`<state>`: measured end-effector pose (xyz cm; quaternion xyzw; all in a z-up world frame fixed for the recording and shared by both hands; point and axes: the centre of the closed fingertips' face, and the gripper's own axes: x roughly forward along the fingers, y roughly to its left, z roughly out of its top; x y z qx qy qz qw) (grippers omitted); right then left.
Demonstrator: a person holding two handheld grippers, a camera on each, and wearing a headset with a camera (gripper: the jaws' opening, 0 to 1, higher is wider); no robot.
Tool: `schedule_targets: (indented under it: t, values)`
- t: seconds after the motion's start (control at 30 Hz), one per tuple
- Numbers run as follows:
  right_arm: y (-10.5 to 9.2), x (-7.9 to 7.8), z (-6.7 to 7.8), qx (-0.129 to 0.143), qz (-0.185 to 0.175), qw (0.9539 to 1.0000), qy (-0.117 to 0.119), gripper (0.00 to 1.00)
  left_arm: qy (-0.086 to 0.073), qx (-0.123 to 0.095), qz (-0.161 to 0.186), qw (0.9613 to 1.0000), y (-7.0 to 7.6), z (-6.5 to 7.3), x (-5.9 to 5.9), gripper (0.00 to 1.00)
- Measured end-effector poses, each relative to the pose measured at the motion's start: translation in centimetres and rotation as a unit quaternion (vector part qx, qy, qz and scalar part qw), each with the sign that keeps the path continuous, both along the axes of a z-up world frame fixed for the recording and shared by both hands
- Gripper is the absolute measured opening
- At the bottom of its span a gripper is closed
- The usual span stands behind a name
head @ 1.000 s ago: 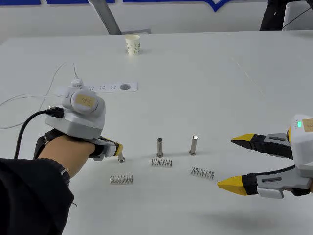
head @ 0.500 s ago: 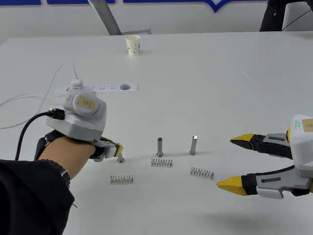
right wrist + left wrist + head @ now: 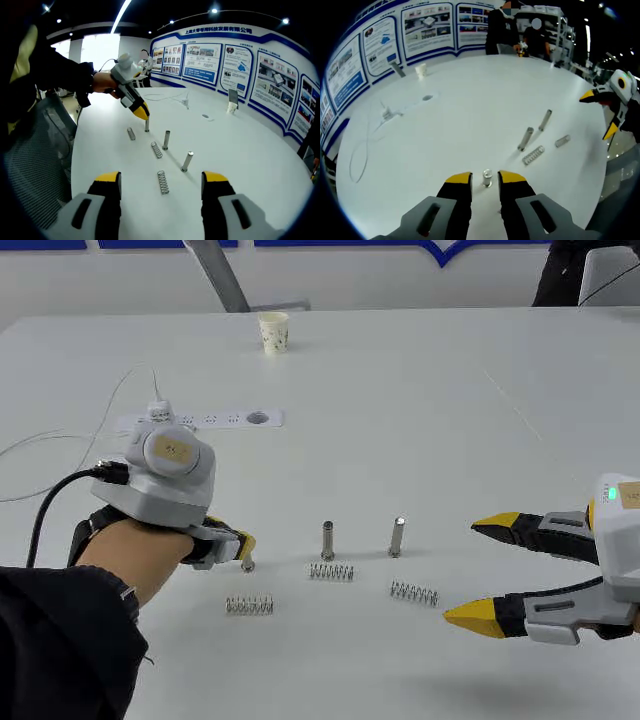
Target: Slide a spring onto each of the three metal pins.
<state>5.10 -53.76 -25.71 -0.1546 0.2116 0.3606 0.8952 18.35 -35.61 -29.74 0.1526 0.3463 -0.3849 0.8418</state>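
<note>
Springs first, from the head view: three thin wire coils lie flat on the white table (image 3: 420, 420). They are the left spring (image 3: 249, 606), the middle spring (image 3: 331, 571) and the right spring (image 3: 413, 592), each just in front of an upright pin. None is on a pin yet. The left pin (image 3: 247, 562) stands at the tips of my left tongs (image 3: 242, 546); the middle pin (image 3: 327, 539) and right pin (image 3: 397, 536) stand free. My right tongs (image 3: 468, 570) hang wide apart and empty, near the right spring.

Left gripper view: the jaws are narrowly parted either side of the left pin, with a sliver of gap on both sides. I judge that as bracketing it rather than pinching.

Right gripper view: the jaws are spread wide, and the right spring lies ahead between them, lengthwise.

I expect these coils to be featherlight, squashy end to end, and apt to roll or flick away. I'd pinch one gently across its middle, lightly enough to keep the bore round. The pins look stiff and smooth, and may tip if nudged.
</note>
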Motion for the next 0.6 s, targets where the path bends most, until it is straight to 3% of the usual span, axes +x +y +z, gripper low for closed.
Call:
schedule_targets:
  t: [0.6]
  values:
    - [0.4,0.0,0.1,0.0,0.002,1.0,-0.001,0.66,-0.019,-0.02,-0.004,0.9996,1.1,1.4,-0.7,0.3]
